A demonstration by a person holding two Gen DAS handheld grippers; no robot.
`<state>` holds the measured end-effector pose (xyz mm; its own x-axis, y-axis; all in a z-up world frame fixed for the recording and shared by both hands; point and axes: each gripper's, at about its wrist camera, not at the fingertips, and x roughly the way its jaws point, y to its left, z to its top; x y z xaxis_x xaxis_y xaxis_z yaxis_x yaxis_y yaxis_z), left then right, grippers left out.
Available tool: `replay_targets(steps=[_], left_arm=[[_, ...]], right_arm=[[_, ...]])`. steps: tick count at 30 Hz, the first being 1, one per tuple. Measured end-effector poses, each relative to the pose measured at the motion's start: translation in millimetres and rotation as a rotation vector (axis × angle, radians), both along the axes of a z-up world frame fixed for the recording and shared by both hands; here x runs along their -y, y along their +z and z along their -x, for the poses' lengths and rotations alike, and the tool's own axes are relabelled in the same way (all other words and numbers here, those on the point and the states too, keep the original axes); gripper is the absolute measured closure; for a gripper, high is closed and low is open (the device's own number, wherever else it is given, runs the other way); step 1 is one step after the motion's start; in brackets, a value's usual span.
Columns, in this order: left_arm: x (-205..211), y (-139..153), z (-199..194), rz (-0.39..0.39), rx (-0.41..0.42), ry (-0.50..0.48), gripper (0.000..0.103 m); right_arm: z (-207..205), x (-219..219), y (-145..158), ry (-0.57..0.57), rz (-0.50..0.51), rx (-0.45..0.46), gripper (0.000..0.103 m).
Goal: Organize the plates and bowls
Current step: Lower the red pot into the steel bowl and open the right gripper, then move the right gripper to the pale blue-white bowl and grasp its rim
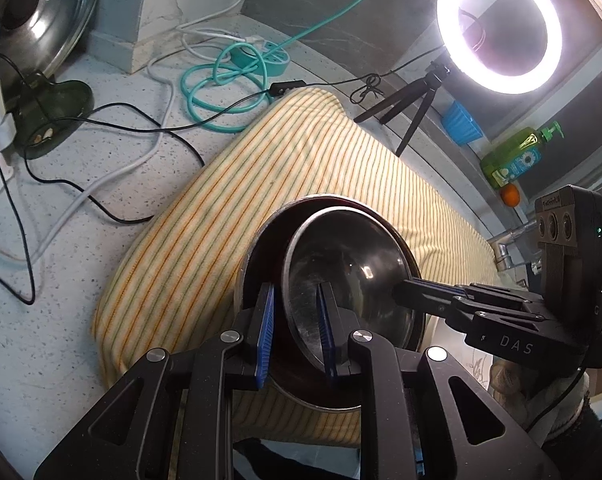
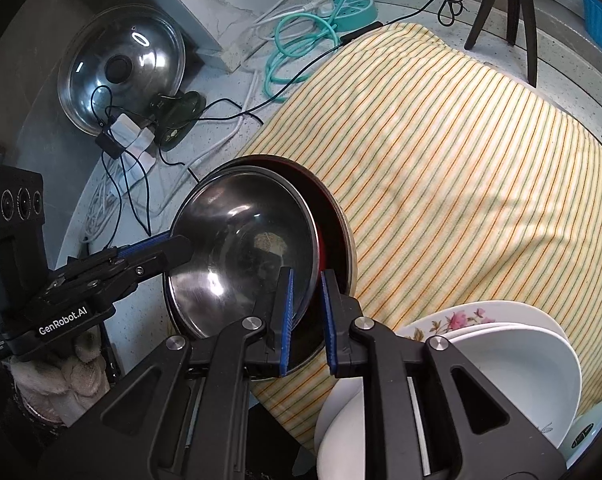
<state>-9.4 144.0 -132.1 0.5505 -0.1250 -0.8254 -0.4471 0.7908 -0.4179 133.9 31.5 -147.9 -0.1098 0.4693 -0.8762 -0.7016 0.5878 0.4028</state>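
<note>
White plates right view only, ring light left

Hidden or cut off, as seen from my two tools:

- My right gripper: fingertips crossed by the steel bowl rim; I cannot make out the pads.
- Red-lined outer bowl: mostly covered by the steel bowl inside it.
- White plates: stack cut by the frame's lower right edge, partly behind my gripper.
- Pot lid: cropped at the upper left.
- Soap bottle: label too small to read.
</note>
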Motion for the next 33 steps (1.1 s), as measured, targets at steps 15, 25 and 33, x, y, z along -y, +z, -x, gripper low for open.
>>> replay_targets(steps=[15,25,33], left_arm=[[1,11,-2,-0.026,0.019,0.002,0.084],[13,34,-10,-0.041,0.081,-0.026,0.084],[45,51,-27,-0.018,0.141,-0.111,0.084]], right_arm=[[-5,8,13,-0.02,-0.057,-0.006,0.076],[-9,30,39,-0.054,-0.116,0.015,0.072],[-15,78,66,-0.12,-0.153,0.072,0.061]])
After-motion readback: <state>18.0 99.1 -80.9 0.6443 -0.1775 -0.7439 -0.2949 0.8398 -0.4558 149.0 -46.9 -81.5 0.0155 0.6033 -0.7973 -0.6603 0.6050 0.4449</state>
